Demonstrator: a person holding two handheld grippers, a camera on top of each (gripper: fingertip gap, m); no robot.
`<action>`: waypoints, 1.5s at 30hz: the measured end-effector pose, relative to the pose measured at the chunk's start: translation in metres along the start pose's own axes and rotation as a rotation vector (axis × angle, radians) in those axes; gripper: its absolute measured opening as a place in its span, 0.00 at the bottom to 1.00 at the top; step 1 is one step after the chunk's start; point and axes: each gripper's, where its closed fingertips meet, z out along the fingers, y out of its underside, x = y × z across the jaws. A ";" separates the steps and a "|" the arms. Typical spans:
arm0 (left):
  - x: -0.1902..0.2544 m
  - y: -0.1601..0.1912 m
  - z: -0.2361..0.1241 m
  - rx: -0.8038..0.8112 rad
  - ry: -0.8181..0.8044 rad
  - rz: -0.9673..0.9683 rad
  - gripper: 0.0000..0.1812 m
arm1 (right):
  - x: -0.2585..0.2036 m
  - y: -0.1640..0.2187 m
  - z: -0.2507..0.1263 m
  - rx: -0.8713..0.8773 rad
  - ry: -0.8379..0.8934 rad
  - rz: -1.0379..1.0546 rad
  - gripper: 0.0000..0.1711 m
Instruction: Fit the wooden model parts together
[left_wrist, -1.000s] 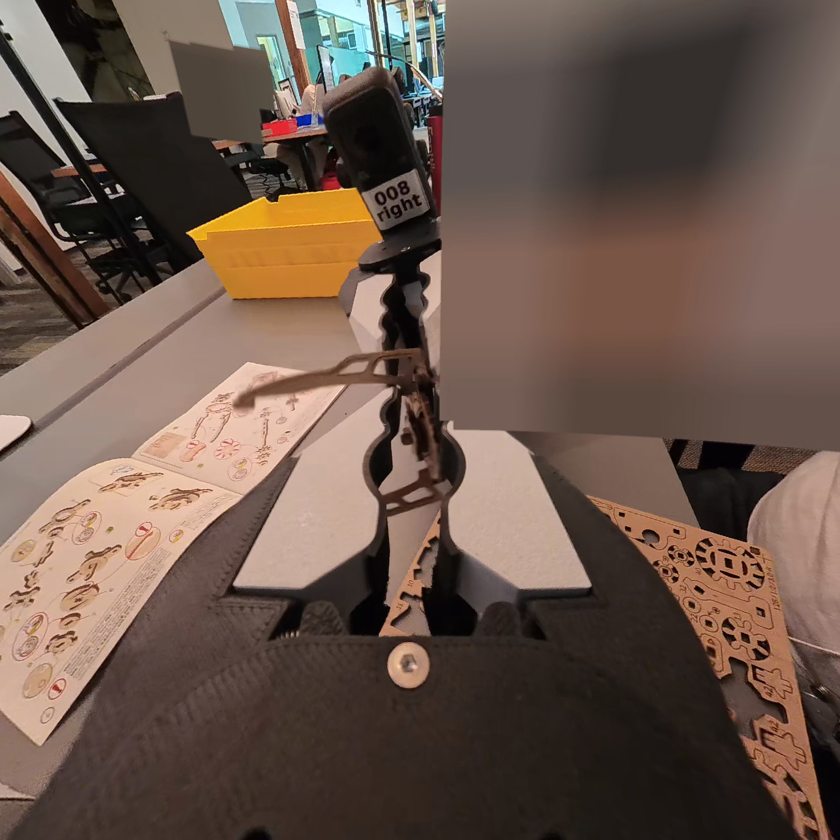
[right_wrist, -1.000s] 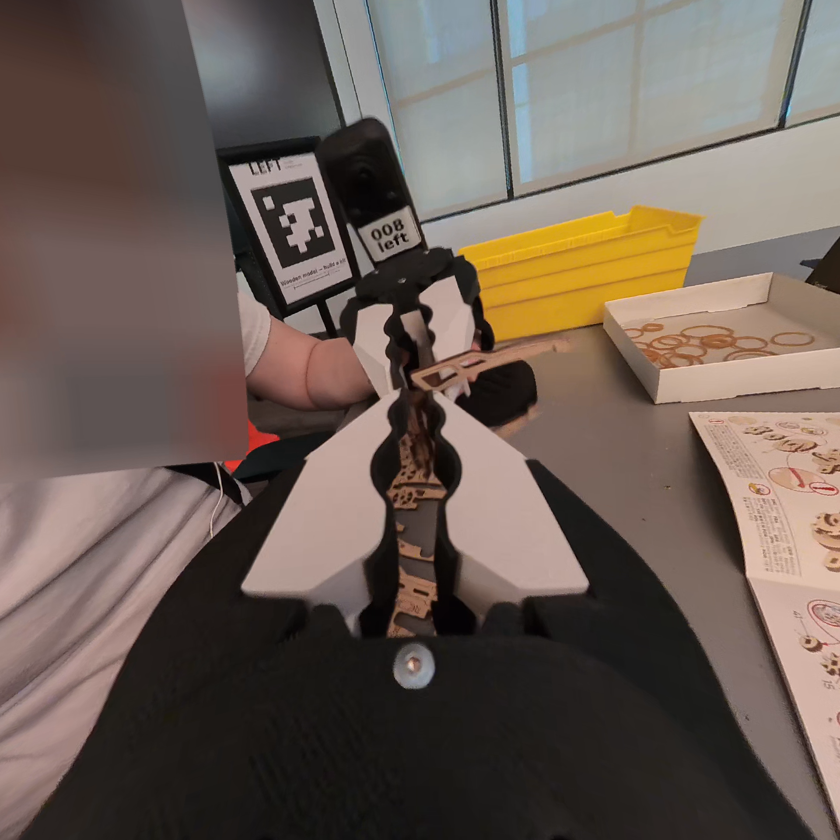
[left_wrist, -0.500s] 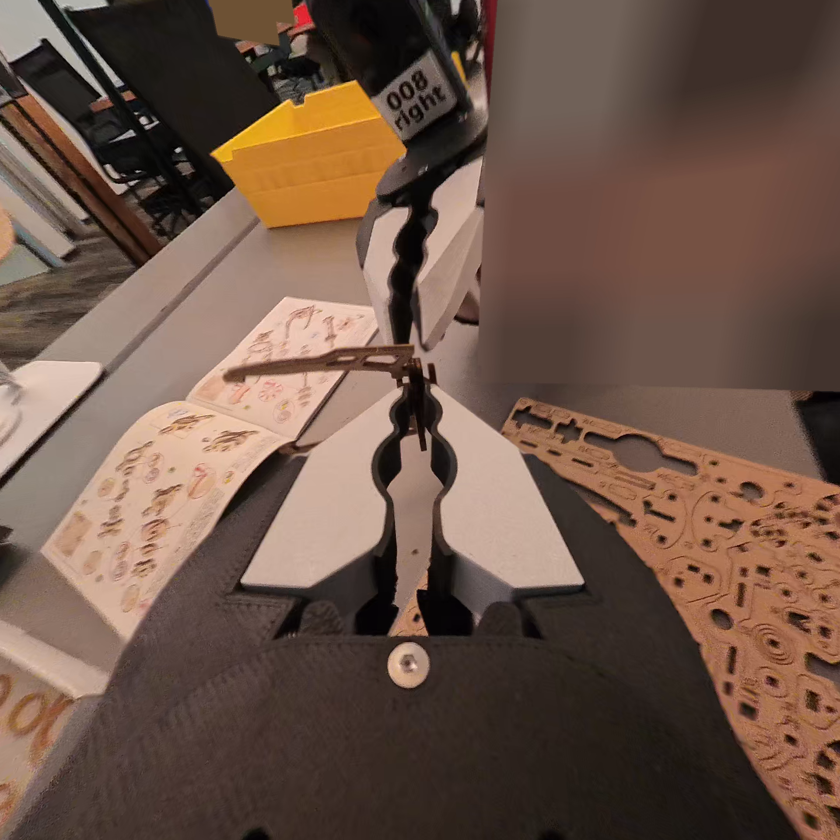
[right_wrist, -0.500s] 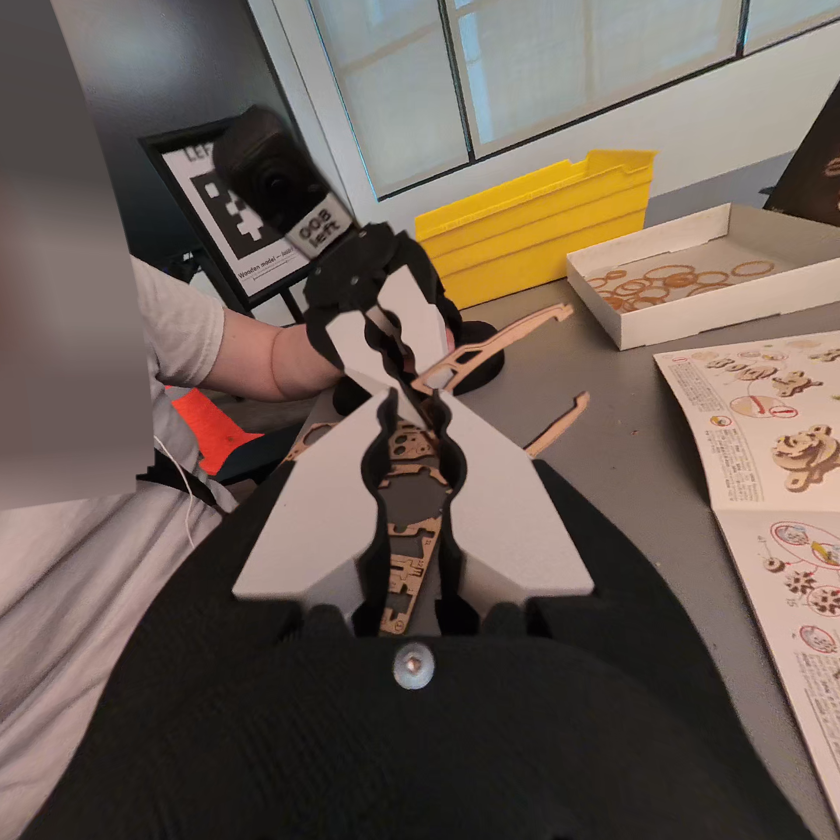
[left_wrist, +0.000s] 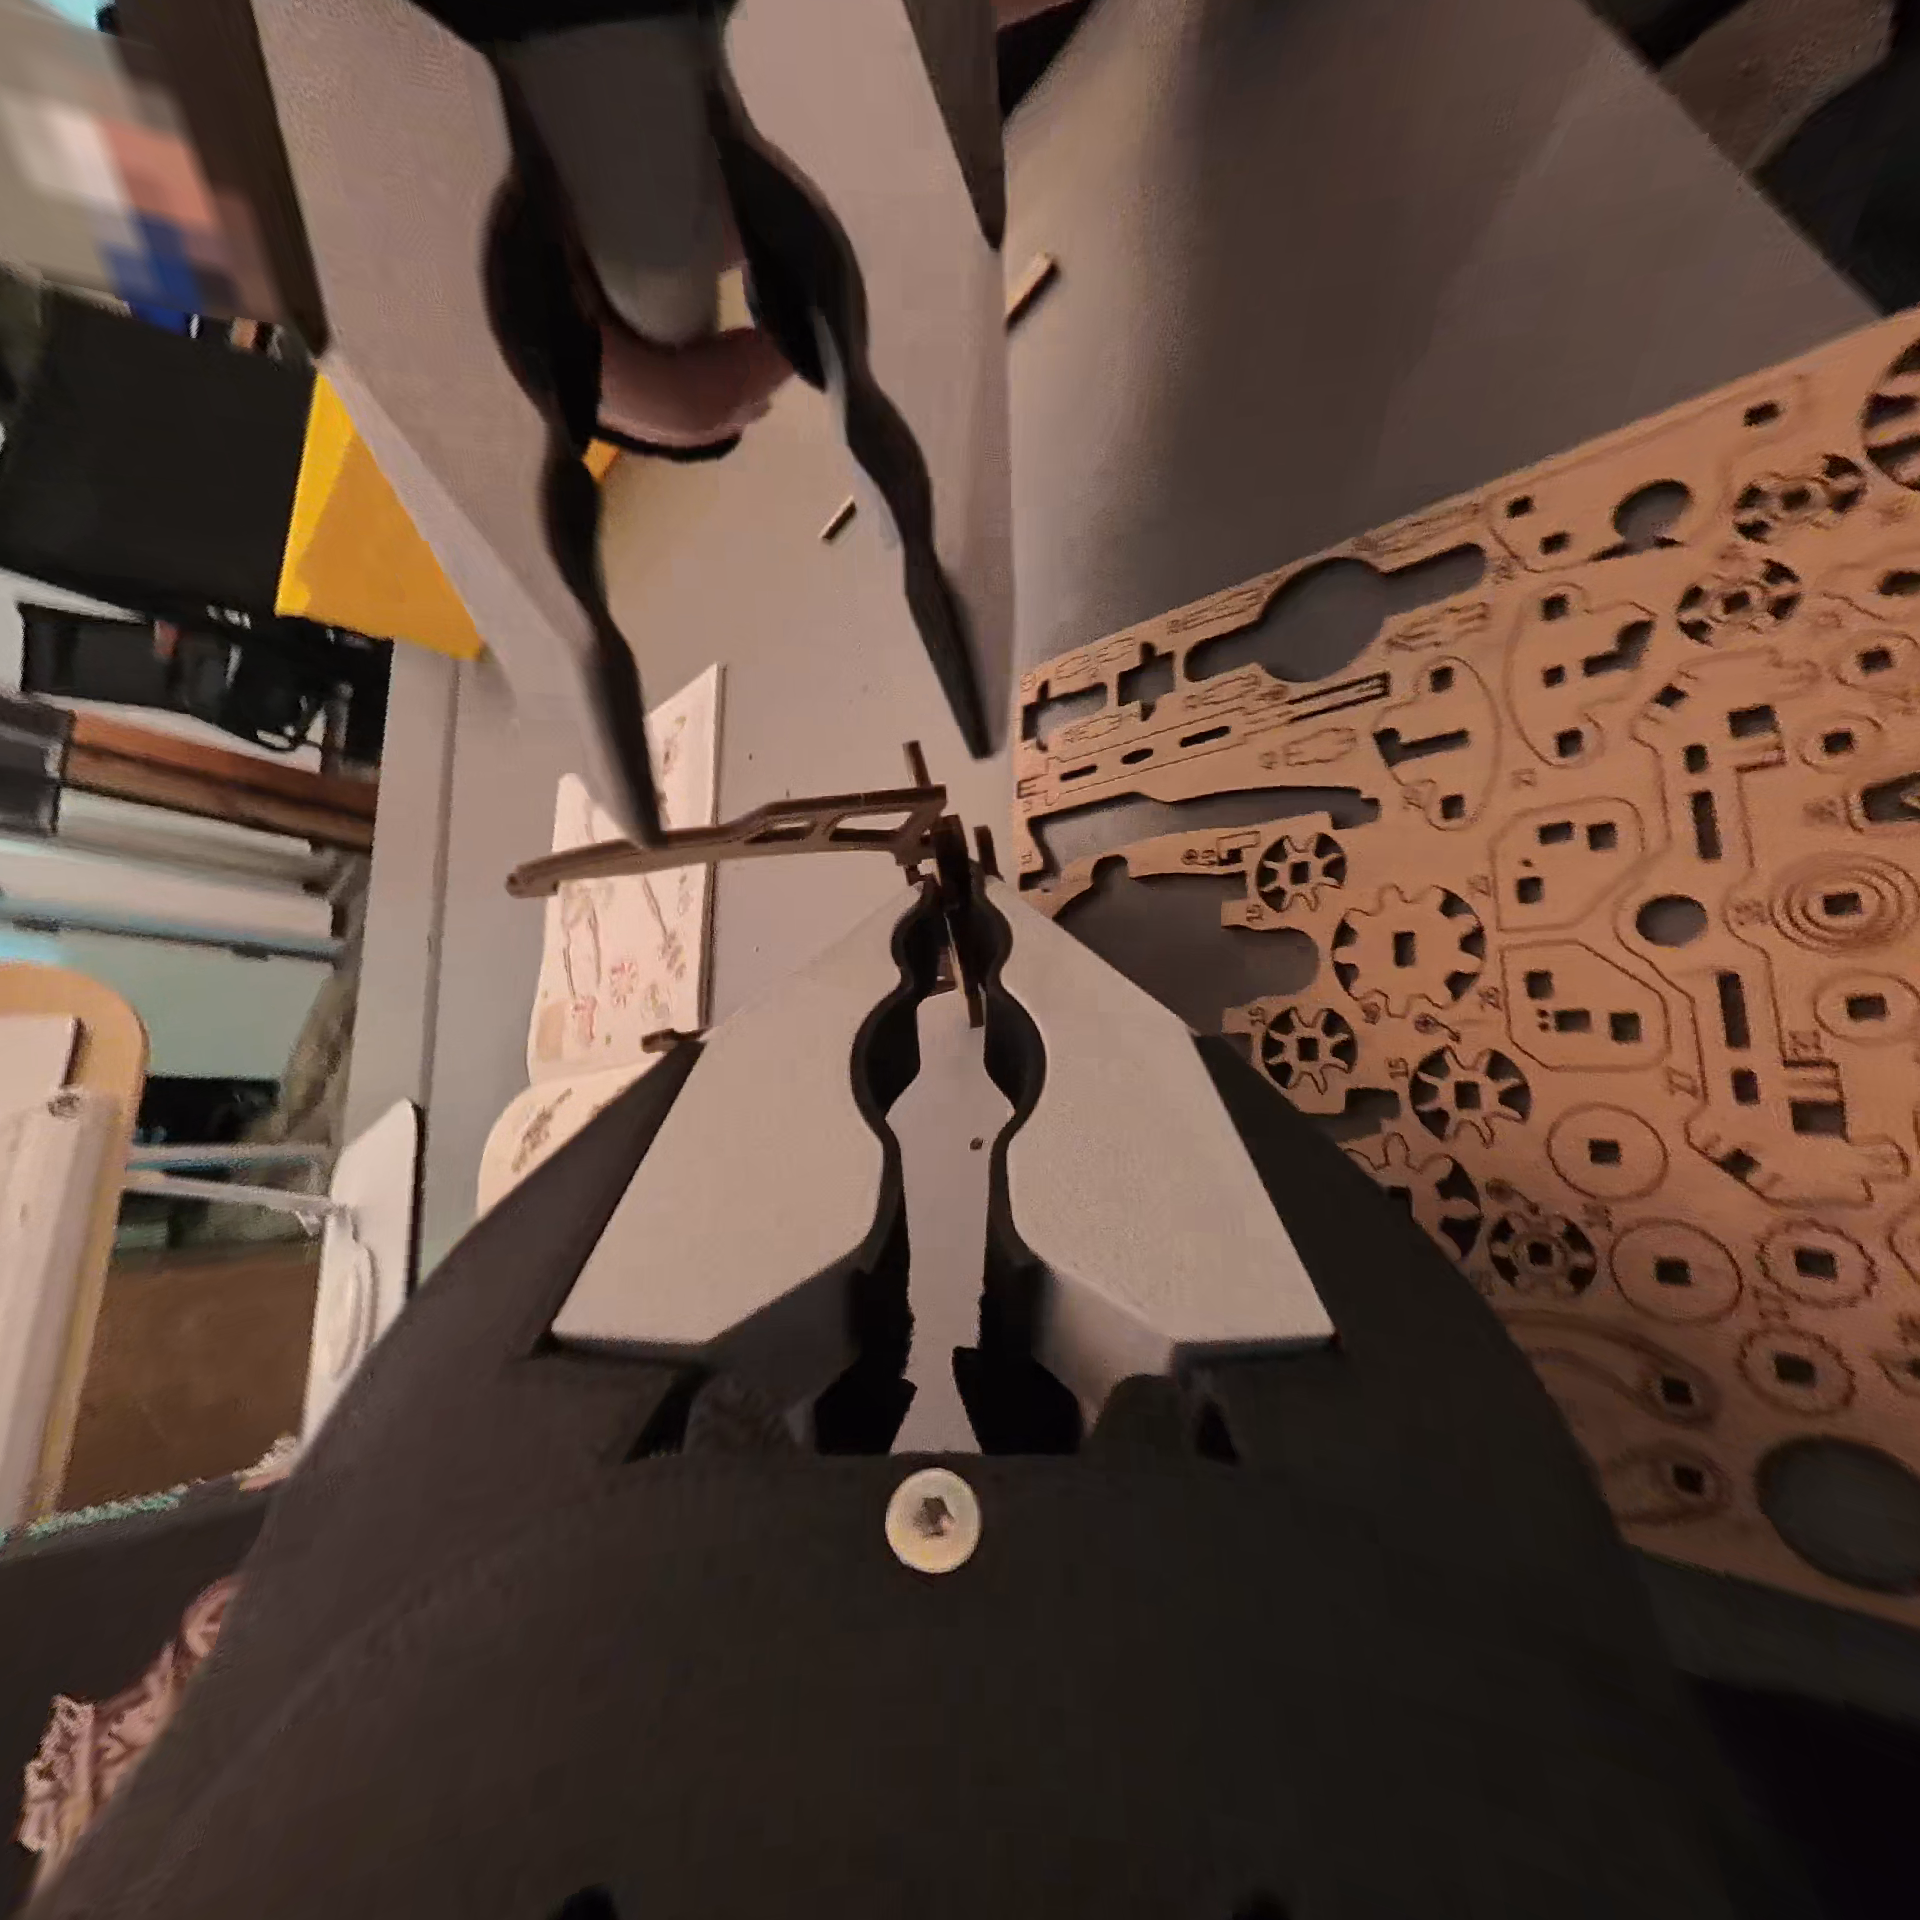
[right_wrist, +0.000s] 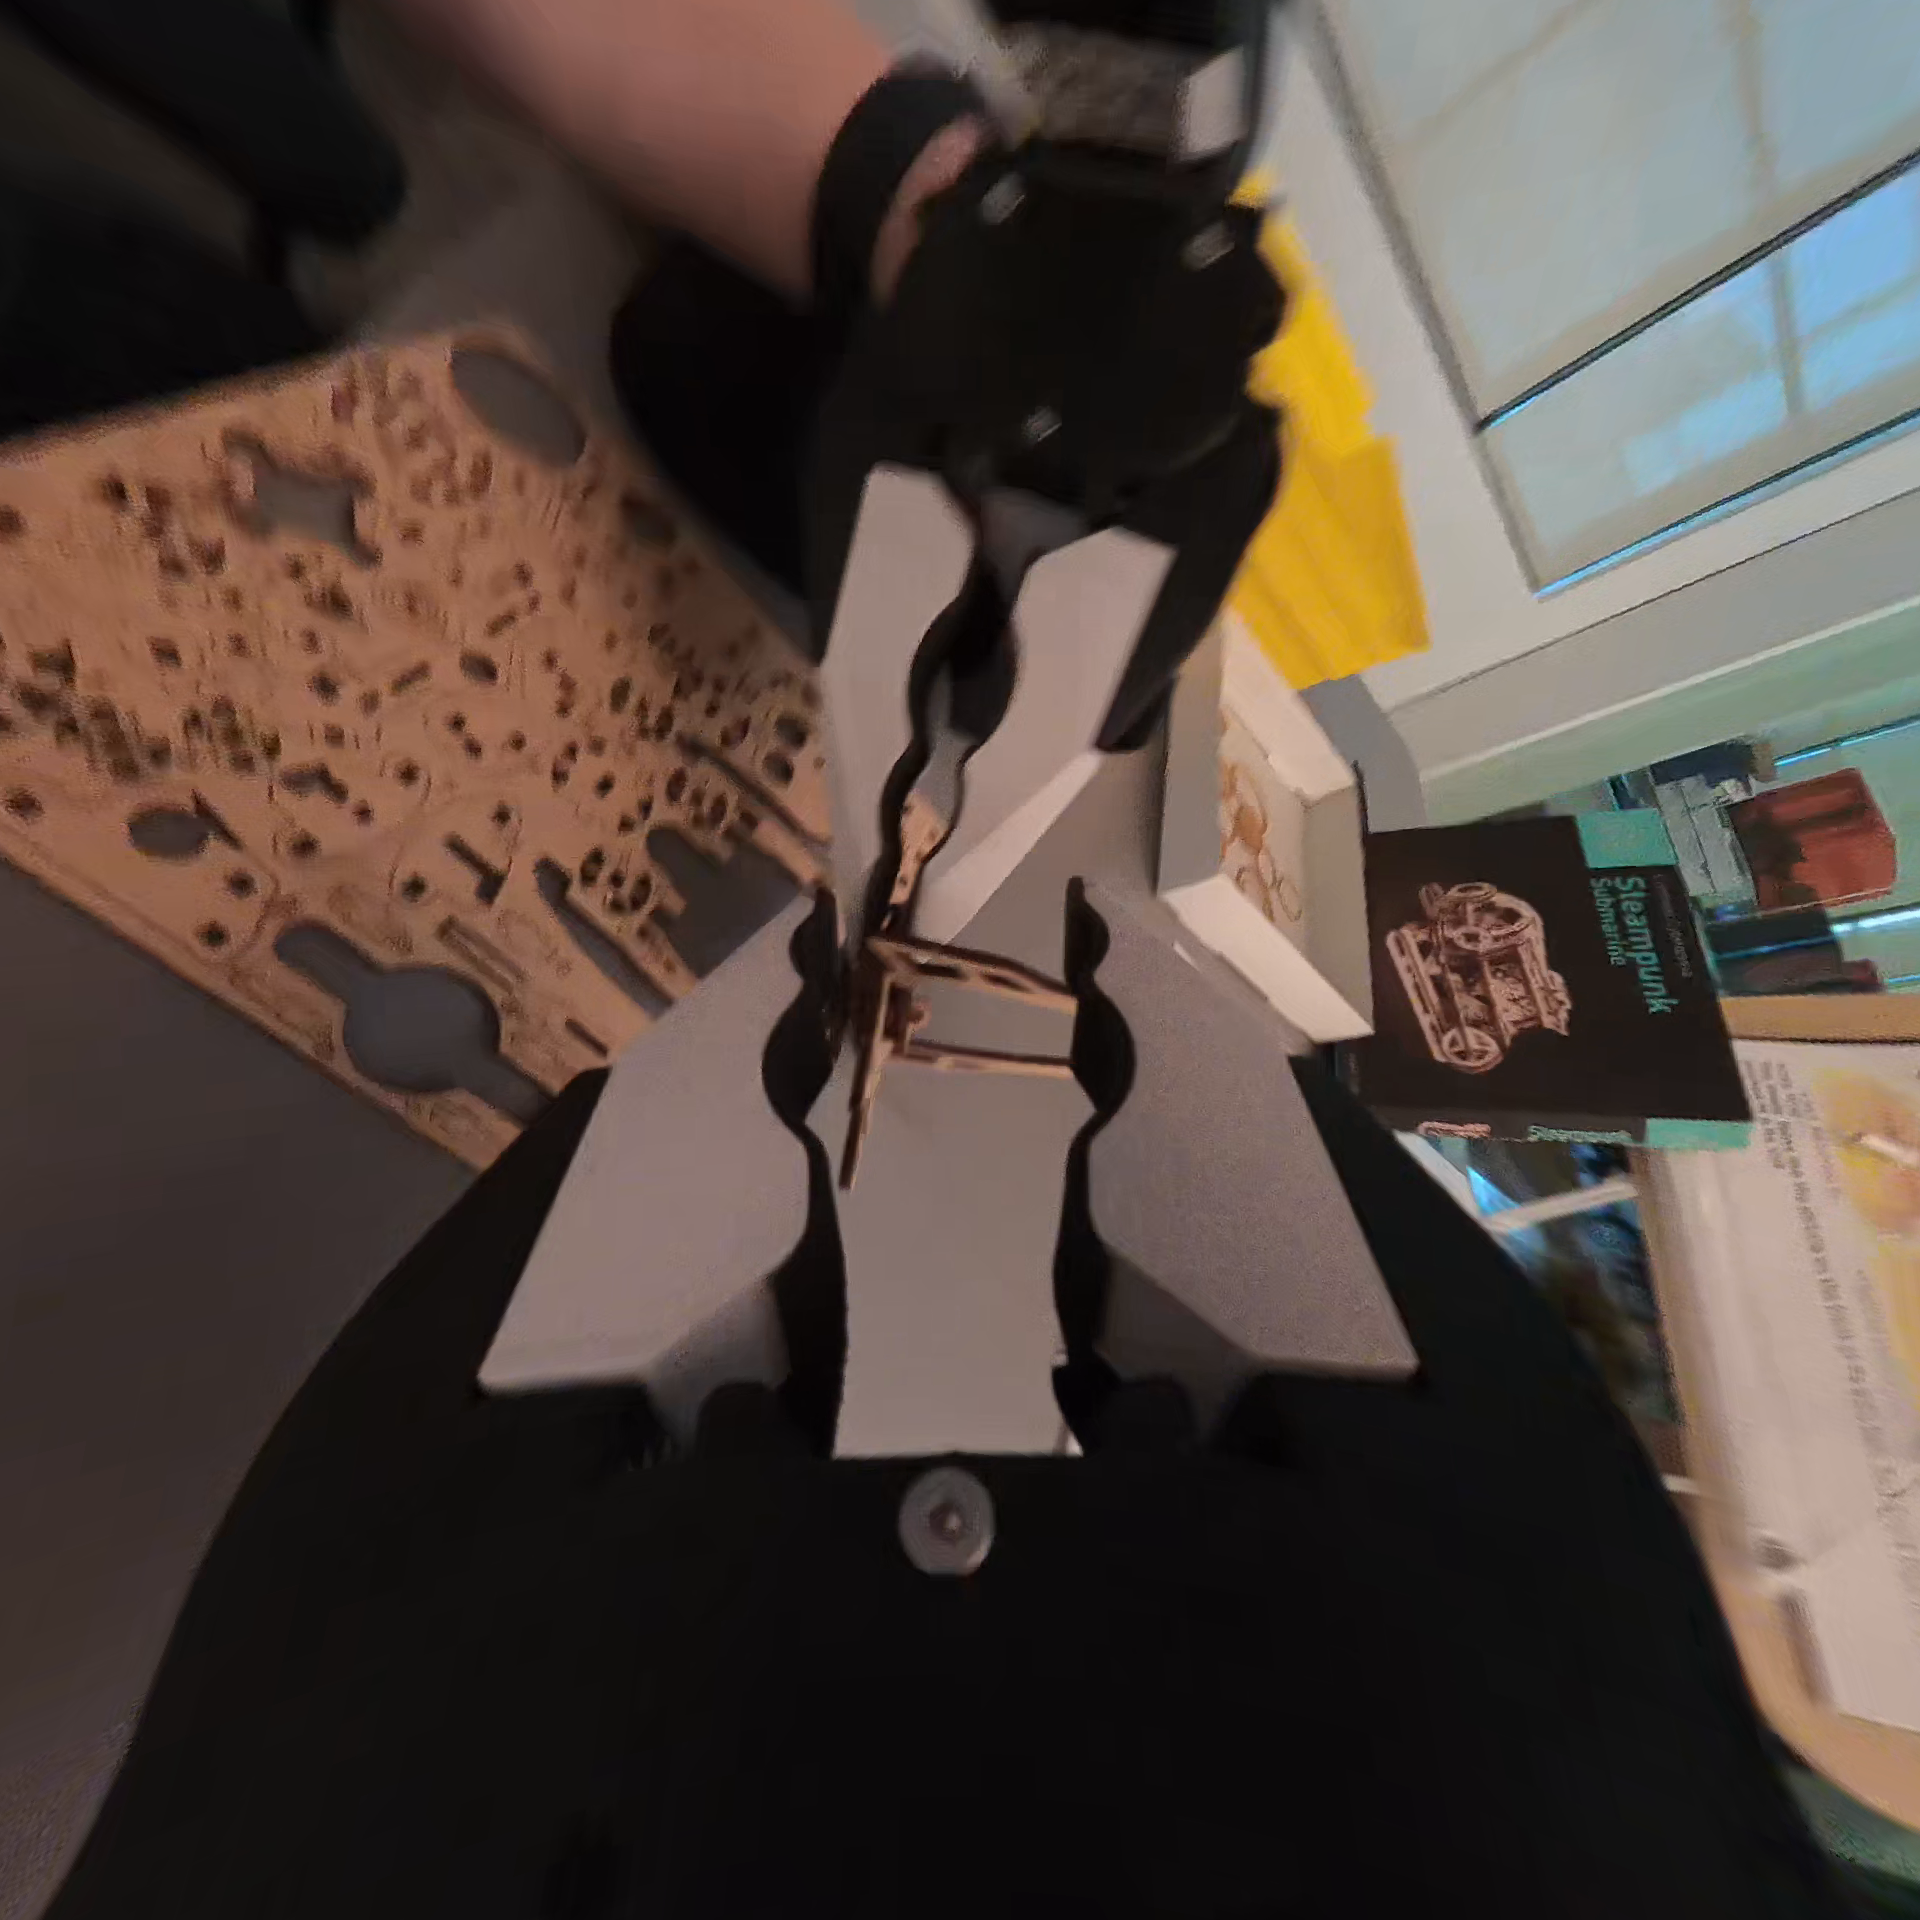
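Note:
My left gripper (left_wrist: 951, 894) is shut on a small wooden assembly (left_wrist: 948, 883) held above the grey table. A long slotted wooden arm (left_wrist: 727, 836) sticks out to the left from it. My right gripper (right_wrist: 951, 909) is open, with a finger on each side of the assembly (right_wrist: 904, 997). In the left wrist view the right gripper (left_wrist: 810, 779) comes down from the top with its fingertips spread over the arm. In the right wrist view the left gripper (right_wrist: 904, 862) reaches in from above, gripping the assembly's far end.
A laser-cut wooden parts sheet (left_wrist: 1558, 935) lies flat on the table, also in the right wrist view (right_wrist: 312, 675). An instruction booklet (left_wrist: 634, 904), a yellow bin (right_wrist: 1330, 540), a white box of rings (right_wrist: 1247, 831) and a dark printed box (right_wrist: 1527, 966) lie around. Small loose wooden bits (left_wrist: 1029, 286) lie farther off.
My right gripper has opened and let go of the flat wooden piece it held. Both grippers have tilted down toward the table and moved closer together. The left stays shut on the assembly.

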 end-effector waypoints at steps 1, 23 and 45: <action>0.000 0.000 -0.001 0.002 -0.004 0.022 0.01 | -0.005 0.007 0.004 -0.091 -0.024 -0.077 0.23; -0.073 -0.034 -0.067 0.270 -0.222 -0.386 0.12 | 0.025 0.031 -0.027 -0.176 0.043 0.547 0.00; -0.059 -0.076 -0.036 0.199 -0.168 -0.279 0.03 | 0.023 -0.006 -0.049 0.049 0.174 0.651 0.00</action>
